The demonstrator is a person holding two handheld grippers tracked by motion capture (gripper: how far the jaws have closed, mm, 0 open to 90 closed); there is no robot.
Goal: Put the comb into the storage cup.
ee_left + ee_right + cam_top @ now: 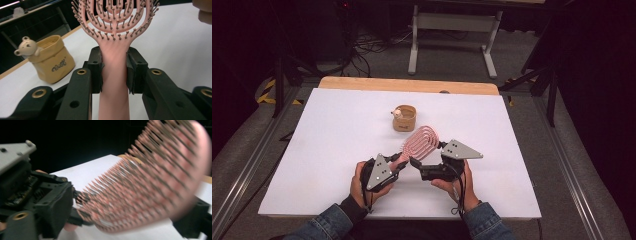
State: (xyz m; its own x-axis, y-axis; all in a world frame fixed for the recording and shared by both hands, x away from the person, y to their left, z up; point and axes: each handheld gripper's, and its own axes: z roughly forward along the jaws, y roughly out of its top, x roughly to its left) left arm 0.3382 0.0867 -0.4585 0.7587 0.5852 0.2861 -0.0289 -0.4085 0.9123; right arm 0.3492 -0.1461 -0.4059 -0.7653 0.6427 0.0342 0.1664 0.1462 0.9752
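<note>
Pink hairbrush [113,45]: judged light, rigid, bristled head awkward. Handle clamped by left gripper [114,72]. Right gripper [427,161], near right, released, jaws straddling the head.

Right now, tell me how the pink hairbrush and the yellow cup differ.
The pink hairbrush is clamped by its handle in the left tongs; the yellow cup stands free on the white table. The hairbrush is flat and bristled; the cup is round, open-topped, with a bear figure on its rim.
</note>
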